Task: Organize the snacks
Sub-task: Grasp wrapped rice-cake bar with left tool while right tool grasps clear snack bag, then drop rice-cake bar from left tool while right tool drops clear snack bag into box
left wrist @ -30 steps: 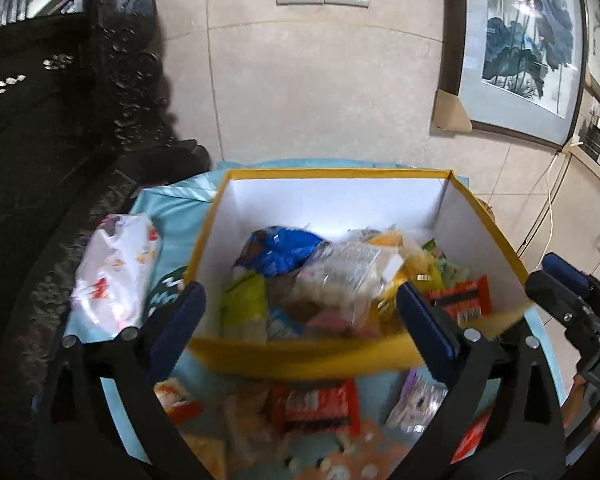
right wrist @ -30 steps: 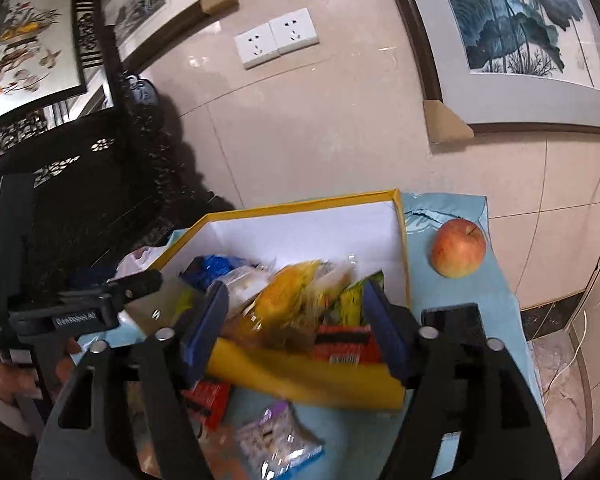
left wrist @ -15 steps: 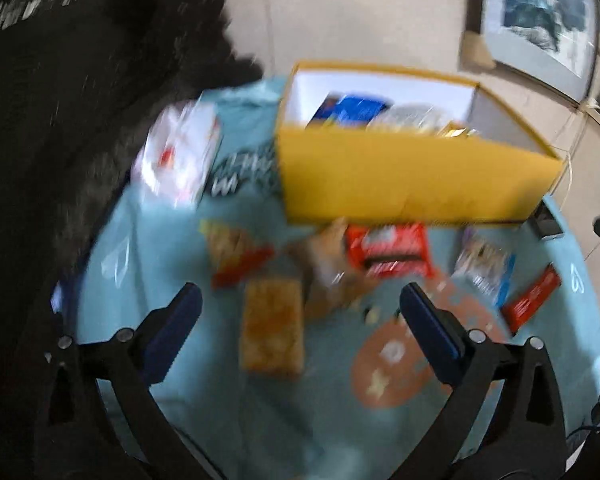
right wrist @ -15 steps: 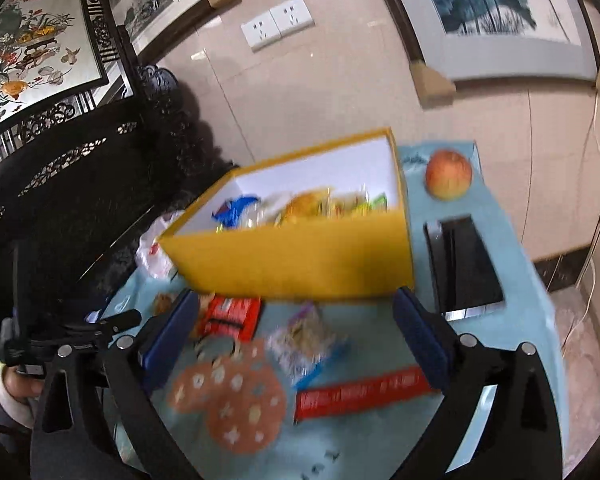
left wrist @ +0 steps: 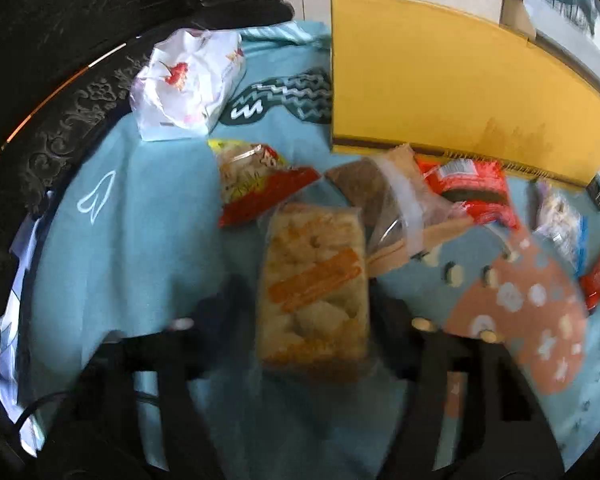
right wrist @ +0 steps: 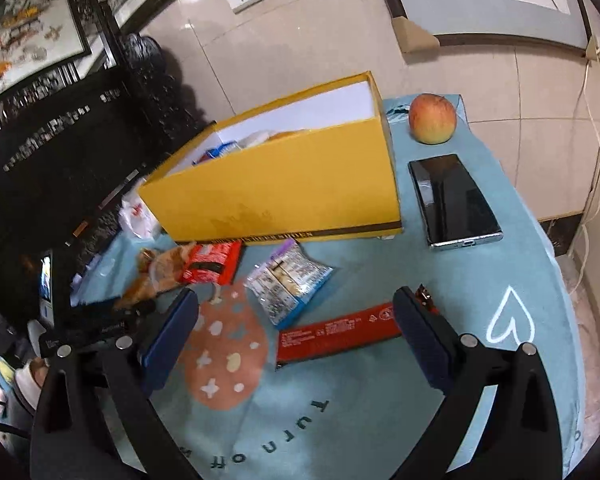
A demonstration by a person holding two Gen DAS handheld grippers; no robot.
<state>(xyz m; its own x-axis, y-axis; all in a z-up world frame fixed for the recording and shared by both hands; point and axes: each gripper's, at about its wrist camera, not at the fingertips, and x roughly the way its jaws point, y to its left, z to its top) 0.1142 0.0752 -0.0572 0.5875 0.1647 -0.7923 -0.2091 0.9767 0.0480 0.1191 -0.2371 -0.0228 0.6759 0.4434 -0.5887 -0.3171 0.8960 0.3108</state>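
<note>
Fingers of the left gripper straddle the cracker pack at lower centre, grip unclear through blur; right gripper hangs wide over the red bar, box beyond awaiting both.

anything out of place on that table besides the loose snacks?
Two non-snack items sit right of the yellow box: a phone and an apple. Nothing looks spilled or damaged, though the left view is blurred.

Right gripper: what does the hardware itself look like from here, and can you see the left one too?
The right gripper has black angular arms with silver screws and dark blue finger pads. The left gripper looks the same black, but is blurred; a thin black cable loops at its lower left. No sleeves are clearly visible.
</note>
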